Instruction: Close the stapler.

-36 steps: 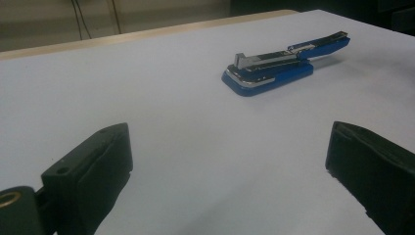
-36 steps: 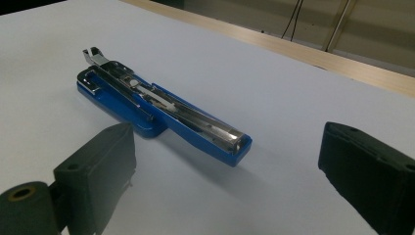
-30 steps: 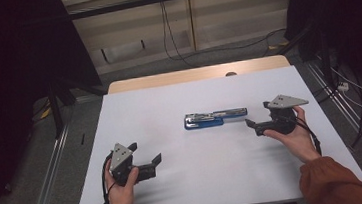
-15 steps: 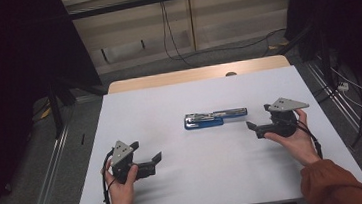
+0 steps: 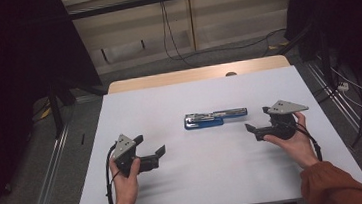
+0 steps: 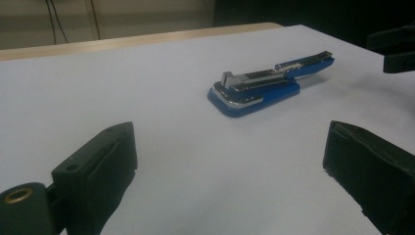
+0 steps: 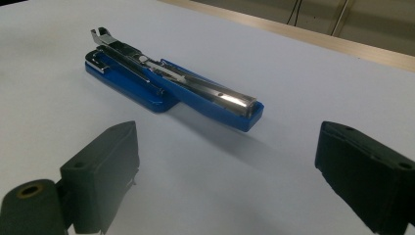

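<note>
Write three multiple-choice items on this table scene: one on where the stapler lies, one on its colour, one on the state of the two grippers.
1. Where does the stapler lie?
A. Between the two grippers, mid-table
B. At the table's near left corner
C. Inside the right gripper's jaws

2. What colour is the stapler's body?
A. Red
B. Blue
C. Yellow

3. How do the left gripper and right gripper stand?
A. Both shut on the stapler
B. One open, one shut
C. Both open, holding nothing

Key: 1 A, since the high view shows it on the white table between the hands; 2 B, since both gripper views show a blue body with metal parts; 3 C, since each gripper view shows jaws wide apart with bare table between them.
</note>
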A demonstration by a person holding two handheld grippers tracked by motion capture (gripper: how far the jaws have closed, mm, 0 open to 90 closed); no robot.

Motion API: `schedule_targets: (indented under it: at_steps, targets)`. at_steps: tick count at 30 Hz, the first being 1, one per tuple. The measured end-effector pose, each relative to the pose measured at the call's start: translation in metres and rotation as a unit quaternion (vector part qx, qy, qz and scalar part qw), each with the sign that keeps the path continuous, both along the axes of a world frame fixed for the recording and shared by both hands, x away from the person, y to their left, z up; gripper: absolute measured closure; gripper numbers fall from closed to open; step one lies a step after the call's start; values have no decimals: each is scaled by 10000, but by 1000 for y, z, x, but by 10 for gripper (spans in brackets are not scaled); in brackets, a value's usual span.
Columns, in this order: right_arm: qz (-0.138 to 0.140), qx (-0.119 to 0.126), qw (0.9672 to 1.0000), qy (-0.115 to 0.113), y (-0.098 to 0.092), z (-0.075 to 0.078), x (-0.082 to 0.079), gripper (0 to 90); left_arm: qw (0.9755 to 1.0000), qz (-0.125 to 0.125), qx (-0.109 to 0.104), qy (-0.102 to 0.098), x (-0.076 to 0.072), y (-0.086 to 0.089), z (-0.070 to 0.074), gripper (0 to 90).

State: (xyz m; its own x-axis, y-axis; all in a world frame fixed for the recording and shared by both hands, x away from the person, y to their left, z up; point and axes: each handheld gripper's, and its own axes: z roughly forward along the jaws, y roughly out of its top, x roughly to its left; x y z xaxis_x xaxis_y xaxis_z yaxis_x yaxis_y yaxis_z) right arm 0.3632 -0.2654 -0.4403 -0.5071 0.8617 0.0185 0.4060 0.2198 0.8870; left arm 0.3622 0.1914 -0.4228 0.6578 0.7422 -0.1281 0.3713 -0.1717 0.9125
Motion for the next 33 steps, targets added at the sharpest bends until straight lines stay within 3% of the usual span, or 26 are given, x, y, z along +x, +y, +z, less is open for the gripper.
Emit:
schedule_targets:
  at_steps: [11, 22, 25, 33]
  targets:
    - [58, 44, 10000, 21, 2, 0, 0, 91, 9995, -86, 131, -256, 14, -14, 2, 51]
    - [60, 94, 9999, -22, 4, 3, -2, 90, 9994, -159, 164, -274, 23, -26, 6, 51]
    - [69, 81, 9999, -20, 4, 3, -2, 90, 9995, -134, 249, -166, 29, -30, 5, 60]
    - [82, 79, 9999, 12, 5, 1, -1, 85, 9991, -149, 273, -304, 39, -37, 3, 51]
